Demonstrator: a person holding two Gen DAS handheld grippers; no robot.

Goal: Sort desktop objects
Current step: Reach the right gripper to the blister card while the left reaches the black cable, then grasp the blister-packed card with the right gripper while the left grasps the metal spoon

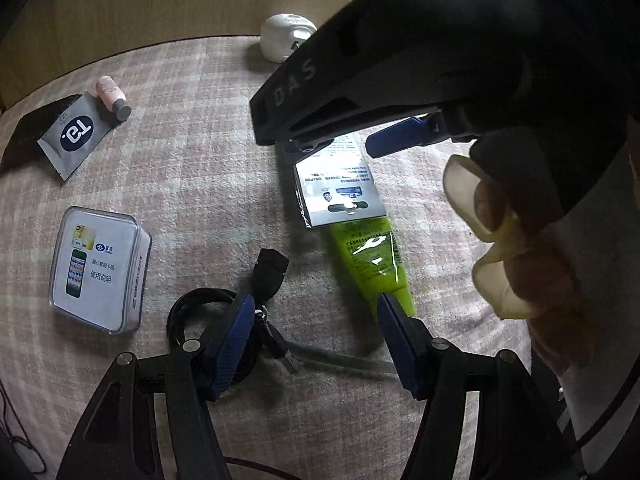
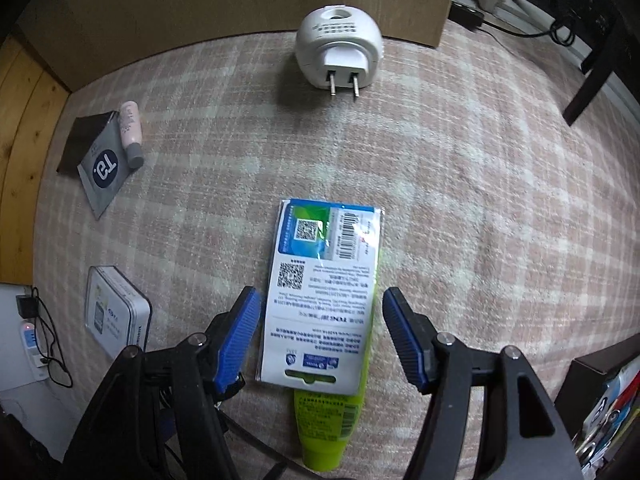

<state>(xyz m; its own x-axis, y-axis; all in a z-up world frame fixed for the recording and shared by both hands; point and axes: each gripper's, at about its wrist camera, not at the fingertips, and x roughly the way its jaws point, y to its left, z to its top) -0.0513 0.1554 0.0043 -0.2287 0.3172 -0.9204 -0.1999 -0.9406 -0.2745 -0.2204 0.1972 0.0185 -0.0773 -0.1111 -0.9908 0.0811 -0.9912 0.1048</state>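
Pink-and-white checked cloth (image 2: 460, 184) is spread over the desktop. A white printed card pack (image 2: 320, 300) is laid flat near the middle, overlapping a green tube (image 2: 328, 436) beneath it; the tube's end sticks out toward the camera in the right wrist view.

The right gripper (image 2: 320, 340) is held above the card pack pointing down, jaws spread wide, blue pads either side of the pack and not pressing it. Nothing is gripped.

The left gripper (image 1: 316, 340) is also released, jaws apart. Its right pad is seen at the green tube's end; contact cannot be told from this angle. Its left pad is seen over a coiled black USB cable (image 1: 240, 312).

A white plug-in device (image 2: 338, 48) is stood at the far edge, prongs facing forward. At far left a grey sachet (image 2: 106, 168) is overlapped onto a dark card, with a small pink bottle (image 2: 131, 134) lying on it. A clear-lidded box (image 1: 100, 268) sits at near left.
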